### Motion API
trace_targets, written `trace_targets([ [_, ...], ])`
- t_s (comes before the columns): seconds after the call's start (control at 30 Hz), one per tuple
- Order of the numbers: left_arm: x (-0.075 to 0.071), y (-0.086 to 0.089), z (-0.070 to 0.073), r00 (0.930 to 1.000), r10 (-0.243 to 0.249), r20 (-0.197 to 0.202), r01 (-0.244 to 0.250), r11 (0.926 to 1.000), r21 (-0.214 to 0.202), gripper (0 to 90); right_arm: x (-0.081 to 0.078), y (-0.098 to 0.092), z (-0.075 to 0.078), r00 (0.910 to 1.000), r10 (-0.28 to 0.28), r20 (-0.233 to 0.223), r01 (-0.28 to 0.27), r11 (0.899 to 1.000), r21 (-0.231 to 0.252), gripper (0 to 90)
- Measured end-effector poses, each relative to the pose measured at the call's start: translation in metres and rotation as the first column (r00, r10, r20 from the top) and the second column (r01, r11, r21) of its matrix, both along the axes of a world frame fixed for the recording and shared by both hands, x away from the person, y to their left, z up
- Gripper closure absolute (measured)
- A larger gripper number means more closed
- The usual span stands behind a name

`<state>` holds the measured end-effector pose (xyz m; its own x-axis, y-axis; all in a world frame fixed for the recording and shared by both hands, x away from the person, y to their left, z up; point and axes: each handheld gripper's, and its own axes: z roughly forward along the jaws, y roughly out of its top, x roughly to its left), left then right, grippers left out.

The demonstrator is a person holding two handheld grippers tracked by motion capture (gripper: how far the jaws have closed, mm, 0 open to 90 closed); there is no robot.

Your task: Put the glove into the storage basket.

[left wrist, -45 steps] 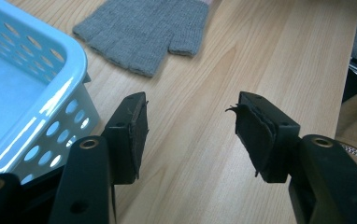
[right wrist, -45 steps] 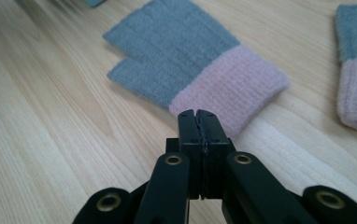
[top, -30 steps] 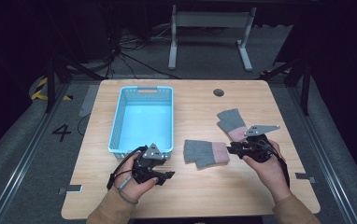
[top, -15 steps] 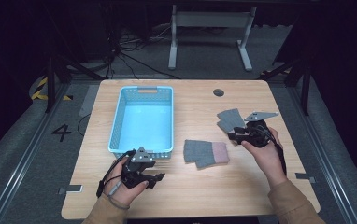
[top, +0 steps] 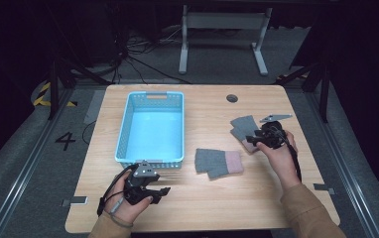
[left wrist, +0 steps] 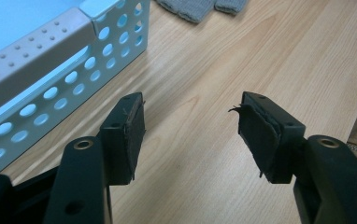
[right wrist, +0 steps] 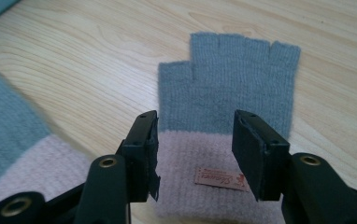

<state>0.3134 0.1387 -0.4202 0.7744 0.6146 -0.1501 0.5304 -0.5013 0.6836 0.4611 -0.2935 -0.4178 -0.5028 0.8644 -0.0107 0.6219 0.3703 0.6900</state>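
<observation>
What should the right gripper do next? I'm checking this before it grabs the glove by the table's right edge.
Probably lower the right gripper and close it. Its fingers, which have just been opening, stand apart above the pink cuff of the grey knitted fingerless glove, which lies flat on the wooden table, and nothing is gripped yet.

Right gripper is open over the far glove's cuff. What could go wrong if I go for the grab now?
1. The right gripper, whose jaws have just been opening, straddles the pink cuff of the far glove; a shallow pinch may catch only a few knit loops and slip.
2. The near glove lies close by; dragging toward the basket could sweep it along.
3. The left gripper sits open beside the basket's near wall and could nudge it.
</observation>
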Motion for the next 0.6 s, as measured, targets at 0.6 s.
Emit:
trace_targets([
  [0.6, -0.003, 0.002, -0.001, 1.0000, -0.001, -0.005, 0.001, 1.0000, 0.009, 42.0, 0.011, -0.007, -0.021, 0.9935, -0.095, -0.064, 0.092, 0.995, -0.046, 43.2],
])
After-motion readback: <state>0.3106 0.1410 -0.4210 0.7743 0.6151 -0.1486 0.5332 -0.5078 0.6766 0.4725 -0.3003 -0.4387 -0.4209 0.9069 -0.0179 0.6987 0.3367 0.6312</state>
